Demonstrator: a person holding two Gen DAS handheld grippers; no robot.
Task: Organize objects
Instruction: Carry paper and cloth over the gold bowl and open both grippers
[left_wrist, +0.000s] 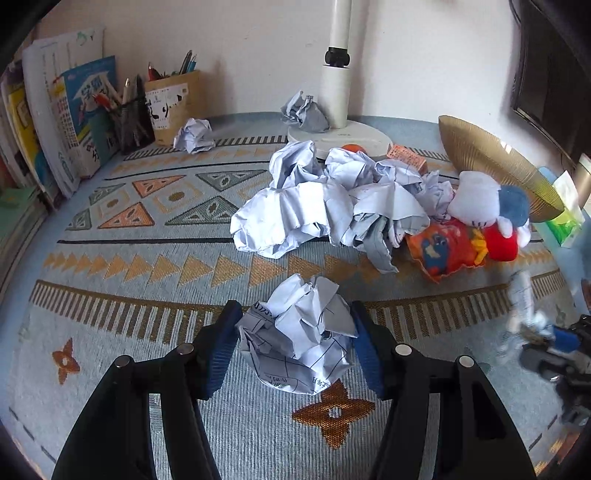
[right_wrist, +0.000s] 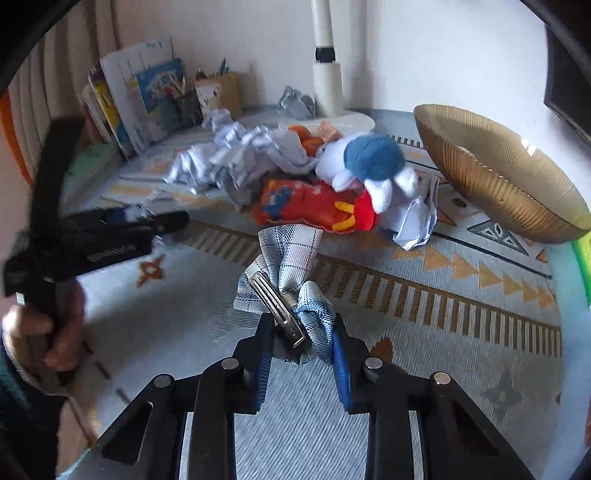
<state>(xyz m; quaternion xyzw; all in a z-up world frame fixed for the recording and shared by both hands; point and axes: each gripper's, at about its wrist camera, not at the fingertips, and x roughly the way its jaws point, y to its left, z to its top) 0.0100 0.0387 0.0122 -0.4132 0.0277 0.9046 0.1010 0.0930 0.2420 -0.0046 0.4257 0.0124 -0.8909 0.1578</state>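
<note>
My left gripper (left_wrist: 295, 325) is shut on a crumpled paper ball (left_wrist: 299, 339) just above the patterned cloth. My right gripper (right_wrist: 301, 332) is shut on a blue plaid bow hair clip (right_wrist: 284, 280) with a metal clasp, held above the cloth; it shows blurred at the right of the left wrist view (left_wrist: 524, 317). A pile of crumpled paper (left_wrist: 332, 206) lies mid-table, beside a white and blue plush toy (right_wrist: 365, 162) and an orange snack packet (right_wrist: 306, 203). A gold ribbed bowl (right_wrist: 495, 173) stands at the right.
Books (left_wrist: 55, 129) and two pen holders (left_wrist: 173, 107) line the back left wall. A white lamp base (left_wrist: 340, 129) stands at the back with paper balls (left_wrist: 304, 112) near it. A green tissue pack (left_wrist: 565, 218) sits at the far right.
</note>
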